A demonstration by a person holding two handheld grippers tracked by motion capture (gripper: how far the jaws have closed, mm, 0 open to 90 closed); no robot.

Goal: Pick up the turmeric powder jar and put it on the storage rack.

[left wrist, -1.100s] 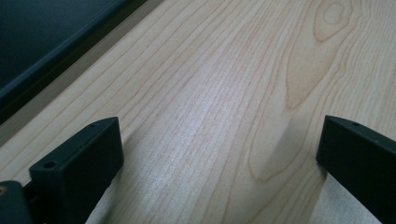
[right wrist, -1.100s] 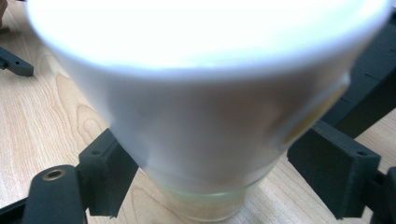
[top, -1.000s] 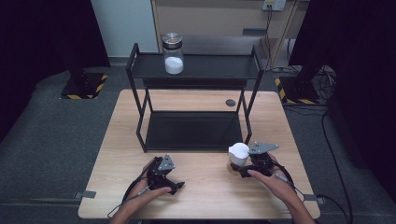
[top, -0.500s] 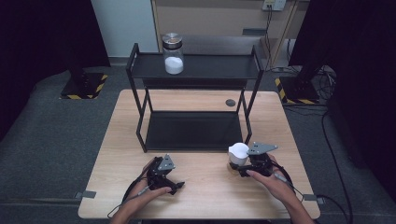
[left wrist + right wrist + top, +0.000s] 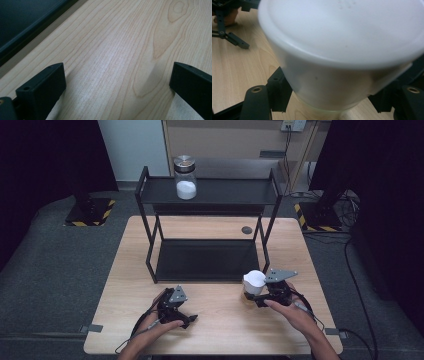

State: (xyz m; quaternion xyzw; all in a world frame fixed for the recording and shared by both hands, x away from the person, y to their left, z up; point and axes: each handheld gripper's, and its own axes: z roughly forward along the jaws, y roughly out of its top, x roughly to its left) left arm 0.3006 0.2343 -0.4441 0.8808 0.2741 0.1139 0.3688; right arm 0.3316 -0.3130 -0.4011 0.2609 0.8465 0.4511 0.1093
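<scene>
The right tool [image 5: 256, 296] grips the white-lidded jar [image 5: 254, 282] between its jaws (just closed).

From where I stand, no lettering, label, brand or number can be read anywhere. The yellow-black hazard stripes [image 5: 90, 217] at ten o'clock carry no words.

Light from above makes the wooden table [image 5: 220, 320] bright while the room's left and right sides stay dark, and the white cup [image 5: 342, 50] looks blurry up close.
</scene>
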